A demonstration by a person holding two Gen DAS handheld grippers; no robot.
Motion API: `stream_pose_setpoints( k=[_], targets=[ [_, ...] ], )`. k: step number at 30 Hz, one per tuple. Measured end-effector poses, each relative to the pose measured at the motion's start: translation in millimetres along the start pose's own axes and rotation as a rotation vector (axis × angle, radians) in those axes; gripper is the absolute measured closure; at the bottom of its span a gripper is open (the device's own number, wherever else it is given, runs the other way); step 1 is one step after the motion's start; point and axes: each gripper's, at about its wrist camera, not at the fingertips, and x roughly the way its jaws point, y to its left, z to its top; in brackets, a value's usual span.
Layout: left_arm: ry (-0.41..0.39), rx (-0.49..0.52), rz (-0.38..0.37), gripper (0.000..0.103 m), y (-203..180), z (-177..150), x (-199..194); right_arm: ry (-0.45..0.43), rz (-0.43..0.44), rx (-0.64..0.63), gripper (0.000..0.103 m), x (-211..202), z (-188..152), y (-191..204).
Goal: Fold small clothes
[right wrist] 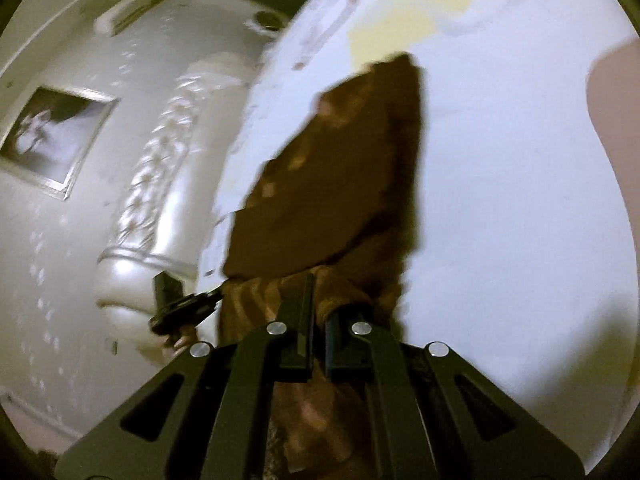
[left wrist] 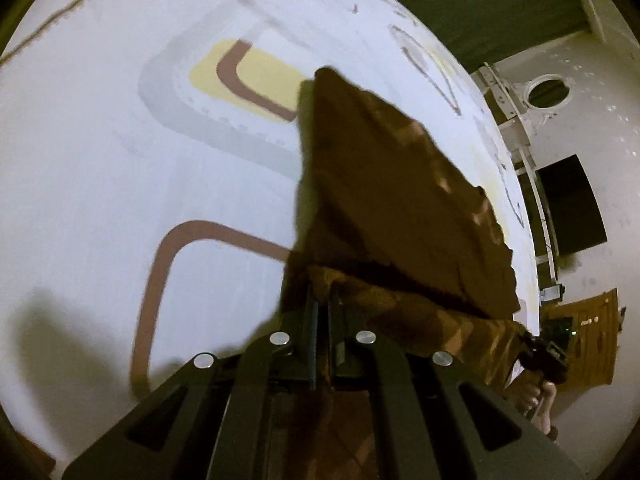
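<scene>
We hold a small brown patterned cloth garment [left wrist: 384, 184] up by one edge, a corner in each claw, so that it hangs free above the white bedsheet with brown and yellow curved shapes [left wrist: 120, 168]. Our left gripper [left wrist: 323, 312] is clenched on the fabric, its jaws nearly together with cloth bunched between them. Our right gripper [right wrist: 318, 300] is likewise pinched on its own corner of the garment. Holding it at both corners keeps the top edge taut and lets the body drop straight, which we judge is meant to even out the cloth before laying it down for a fold. The lower part appears to trail toward the sheet; whether it touches, we cannot tell.
</scene>
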Motion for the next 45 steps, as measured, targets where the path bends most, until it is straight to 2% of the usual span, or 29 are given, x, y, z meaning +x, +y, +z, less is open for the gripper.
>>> stream_pose_setpoints(
  k=[3,6,8,9,10,14,20,23,26,29,31,36,38,40,42,43,44,45],
  targets=[
    [-0.003,0.008,-0.042,0.099,4,1,-1,0.009,-0.002,0.054,0.101,11,-1,-16],
    [-0.009,0.051,-0.07,0.09,8,-8,-18,0.005,0.047,0.09,0.095,3,-4,-19],
    [-0.032,0.072,-0.061,0.06,10,-13,-28,-0.002,0.04,0.076,0.087,-11,-10,-16],
    [-0.048,0.084,-0.061,0.055,13,-20,-38,-0.005,0.032,0.072,0.076,-17,-13,-15],
    [-0.05,0.091,-0.072,0.051,13,-25,-42,-0.007,0.022,0.066,0.07,-23,-18,-14],
    [-0.017,0.113,-0.082,0.051,18,-59,-55,0.04,0.015,0.03,0.069,-53,-50,-11],
    [0.06,0.151,-0.087,0.05,17,-108,-52,0.161,-0.035,-0.027,0.067,-61,-96,-14],
    [0.034,0.143,-0.073,0.049,17,-113,-53,0.174,-0.037,-0.01,0.067,-56,-105,-21],
    [0.012,0.094,-0.096,0.047,19,-113,-58,0.193,-0.03,-0.017,0.065,-49,-109,-20],
    [0.008,0.103,-0.089,0.045,20,-119,-61,0.214,-0.026,-0.033,0.062,-43,-113,-18],
    [0.032,0.094,-0.1,0.045,20,-122,-56,0.225,-0.02,-0.034,0.062,-42,-115,-19],
    [0.044,0.112,-0.062,0.045,10,-125,-41,0.249,-0.008,-0.045,0.062,-33,-117,-10],
    [0.053,0.091,-0.073,0.045,13,-123,-41,0.255,-0.025,-0.053,0.07,-29,-118,-8],
    [0.051,0.054,-0.097,0.046,20,-122,-43,0.272,-0.039,-0.061,0.087,-24,-119,-6],
    [0.045,0.038,-0.086,0.056,23,-123,-44,0.272,-0.052,-0.076,0.096,-24,-120,-3],
    [0.046,0.043,-0.068,0.066,23,-124,-44,0.269,-0.049,-0.08,0.098,-25,-121,-1],
    [0.054,0.052,-0.053,0.086,23,-125,-44,0.26,-0.049,-0.09,0.098,-27,-122,1],
    [0.074,0.056,-0.044,0.096,23,-126,-43,0.251,-0.051,-0.096,0.098,-28,-123,4]
  ],
)
